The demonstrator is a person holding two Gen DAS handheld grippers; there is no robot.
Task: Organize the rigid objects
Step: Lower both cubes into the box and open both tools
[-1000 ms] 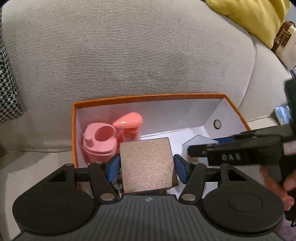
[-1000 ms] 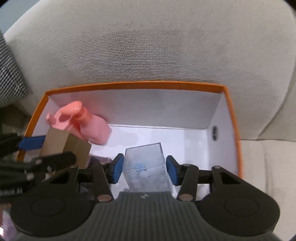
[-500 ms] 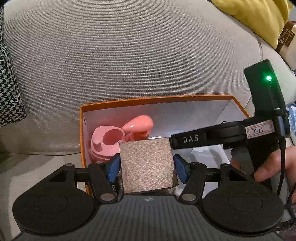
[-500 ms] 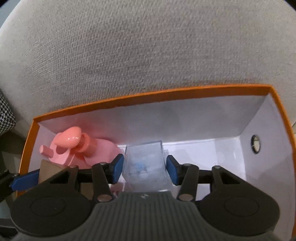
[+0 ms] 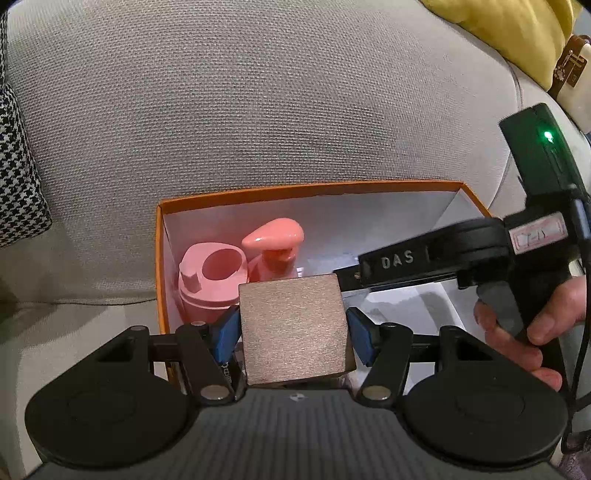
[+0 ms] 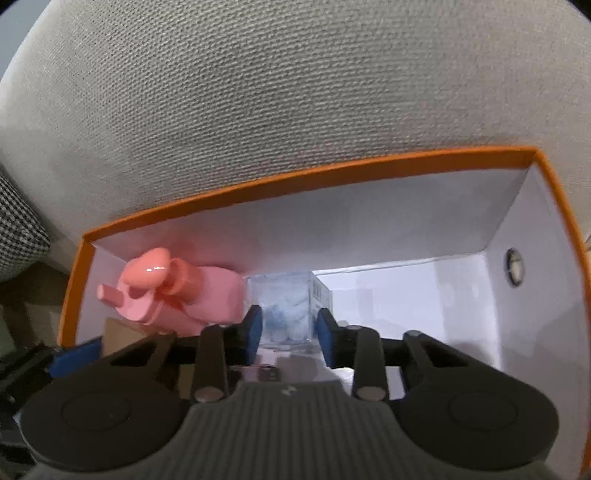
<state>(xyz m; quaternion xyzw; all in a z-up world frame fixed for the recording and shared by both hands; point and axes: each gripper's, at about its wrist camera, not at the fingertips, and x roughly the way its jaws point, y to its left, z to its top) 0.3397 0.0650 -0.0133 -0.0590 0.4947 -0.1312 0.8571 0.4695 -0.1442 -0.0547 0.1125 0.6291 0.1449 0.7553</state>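
My left gripper [image 5: 291,332] is shut on a brown cube [image 5: 291,325] and holds it over the near left corner of the orange box [image 5: 310,188]. A pink pump bottle [image 5: 210,280] lies in that corner. In the right wrist view a clear plastic box [image 6: 284,299] with pale blue contents stands on the white floor against the pink bottle [image 6: 207,291]. My right gripper [image 6: 290,328] hangs just above and short of it. Its jaws are closing and the pads do not press the clear box. The brown cube [image 6: 118,332] shows at the lower left.
The orange box [image 6: 295,177] rests on a grey sofa against the backrest [image 5: 258,110]. A houndstooth cushion [image 5: 18,177] lies at the left and a yellow cushion [image 5: 517,33] at the upper right. A person's hand [image 5: 546,325] grips the right tool's handle over the box's right half.
The right gripper sank into the box and rolled a little. The clear box left its pads and now stands by the pink bottle. The pads drew closer together. The left gripper kept the cube still.
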